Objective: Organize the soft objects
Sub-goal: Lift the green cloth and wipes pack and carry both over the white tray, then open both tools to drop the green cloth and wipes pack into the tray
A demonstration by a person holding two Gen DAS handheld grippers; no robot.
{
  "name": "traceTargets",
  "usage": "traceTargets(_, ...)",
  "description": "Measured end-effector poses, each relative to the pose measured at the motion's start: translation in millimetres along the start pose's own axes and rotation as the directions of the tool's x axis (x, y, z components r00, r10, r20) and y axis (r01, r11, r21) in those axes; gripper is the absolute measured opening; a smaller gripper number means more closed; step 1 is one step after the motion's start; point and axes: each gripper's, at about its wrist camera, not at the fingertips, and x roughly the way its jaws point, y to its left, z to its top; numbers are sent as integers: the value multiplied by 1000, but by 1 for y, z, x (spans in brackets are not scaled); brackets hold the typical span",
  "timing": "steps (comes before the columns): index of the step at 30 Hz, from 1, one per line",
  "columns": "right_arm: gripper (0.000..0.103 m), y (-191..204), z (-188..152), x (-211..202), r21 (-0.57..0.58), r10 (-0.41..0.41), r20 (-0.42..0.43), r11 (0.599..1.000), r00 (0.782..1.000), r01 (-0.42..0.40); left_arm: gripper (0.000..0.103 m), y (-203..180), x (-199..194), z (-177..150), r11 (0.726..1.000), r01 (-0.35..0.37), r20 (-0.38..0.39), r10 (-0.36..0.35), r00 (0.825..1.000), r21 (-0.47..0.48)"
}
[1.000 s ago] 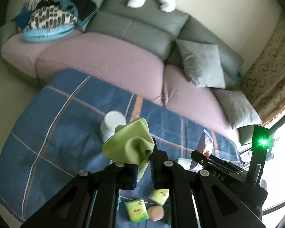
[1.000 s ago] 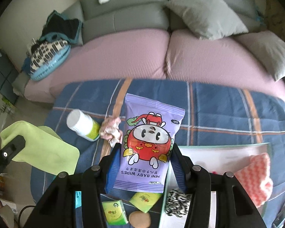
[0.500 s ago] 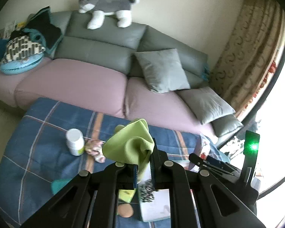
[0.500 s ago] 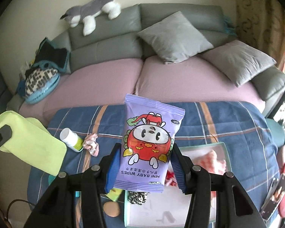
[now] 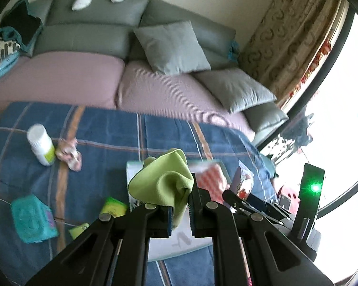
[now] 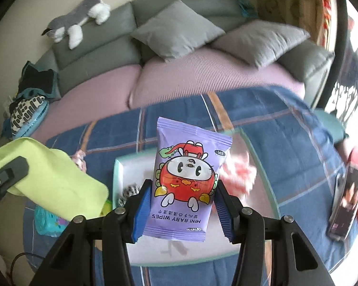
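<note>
Both hands loaded over the blue plaid blanket (image 5: pixel 112 131): my left gripper (image 5: pixel 181 211) has its fingers pinched tight on a bunched lime-green cloth (image 5: pixel 162 181), and my right gripper (image 6: pixel 179 211) clamps a purple pack of mini baby wipes (image 6: pixel 186 178) between its blue pads. Below them lies the white tray (image 6: pixel 118 174) with its pale green rim, already holding a red-and-white checked cloth (image 6: pixel 238 174) and a black-and-white patterned piece (image 6: pixel 128 190), so I judge the sorting partly done. Left out on the blanket are a crumpled pink rag (image 5: pixel 69 153) just beside a white bottle (image 5: pixel 40 144), a teal wipes pack (image 5: pixel 32 218) and a couple of small green packets (image 5: pixel 113 209); motion blur keeps me from naming those more closely. Room to move looks fair: the tray's middle and near part are bare, and both loads hang above it. I would mind the tray's raised rim, a phone (image 6: pixel 346 202) near the blanket's right edge, and my two grippers sitting close side by side. The sofa (image 5: pixel 88 35) beyond stays well apart.
</note>
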Motion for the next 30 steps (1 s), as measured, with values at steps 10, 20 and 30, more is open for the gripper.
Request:
traceTargets(10,53,-29,-22,21,21,-40,-49,999,998,41,11,0,49,-34,1000,0,-107,-3,994,-31)
traceTargets(20,53,-48,-25,33,16,-84,-63,996,995,85,11,-13,66,-39,1000,-10,-145,9,989,-4)
traceTargets(30,53,-61,-32,49,18,-111,-104,993,988,114,11,-26,94,-45,1000,18,-174,-16,985,7)
